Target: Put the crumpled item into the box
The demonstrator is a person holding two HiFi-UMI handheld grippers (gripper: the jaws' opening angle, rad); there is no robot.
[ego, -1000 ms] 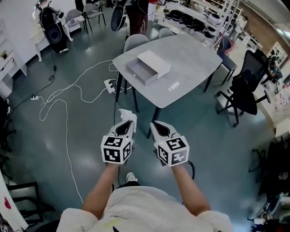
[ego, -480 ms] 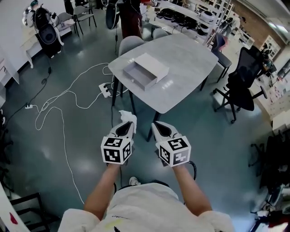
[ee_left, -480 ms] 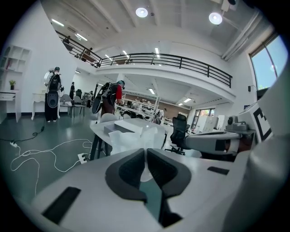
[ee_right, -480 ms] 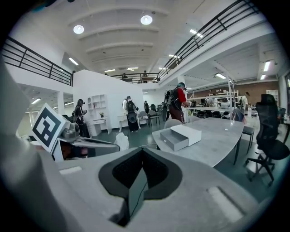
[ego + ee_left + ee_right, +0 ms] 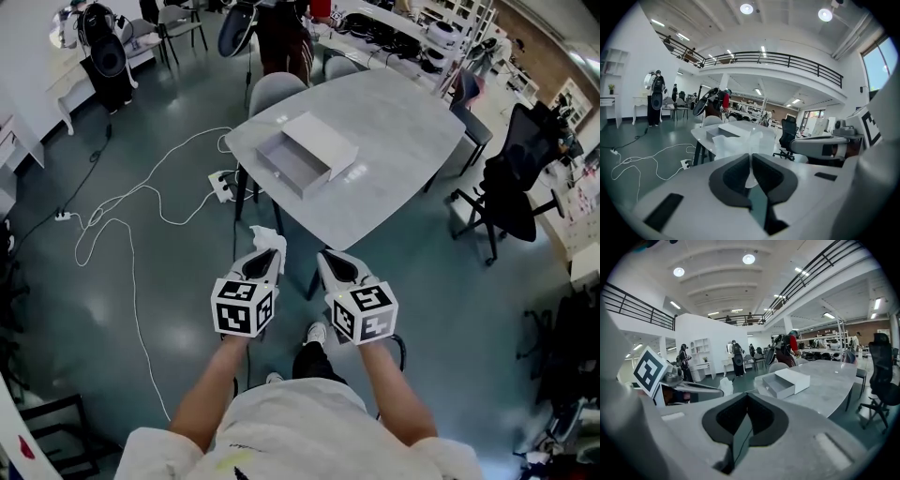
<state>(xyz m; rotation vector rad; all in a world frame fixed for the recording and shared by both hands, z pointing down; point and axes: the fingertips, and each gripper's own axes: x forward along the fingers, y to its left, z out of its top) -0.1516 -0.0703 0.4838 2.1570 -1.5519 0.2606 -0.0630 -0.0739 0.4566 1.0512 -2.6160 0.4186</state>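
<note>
My left gripper (image 5: 265, 256) is shut on a crumpled white paper (image 5: 267, 240), held in the air over the floor, short of the table. In the left gripper view the crumpled paper (image 5: 743, 143) sticks out past the closed jaws. My right gripper (image 5: 328, 260) hangs beside it, shut and holding nothing. An open grey-and-white box (image 5: 307, 151) with its drawer pulled out lies on the grey table (image 5: 403, 141) ahead. The right gripper view shows the box (image 5: 786, 382) on the table at centre right.
A grey chair (image 5: 272, 92) stands at the table's far side and a black office chair (image 5: 506, 183) at its right. White cables (image 5: 141, 211) and a power strip (image 5: 225, 183) lie on the floor at left. A person (image 5: 281, 33) stands beyond the table.
The table and box have come slightly nearer in the head view as I walk forward. Both grippers keep their pose, the left still holding the paper.
</note>
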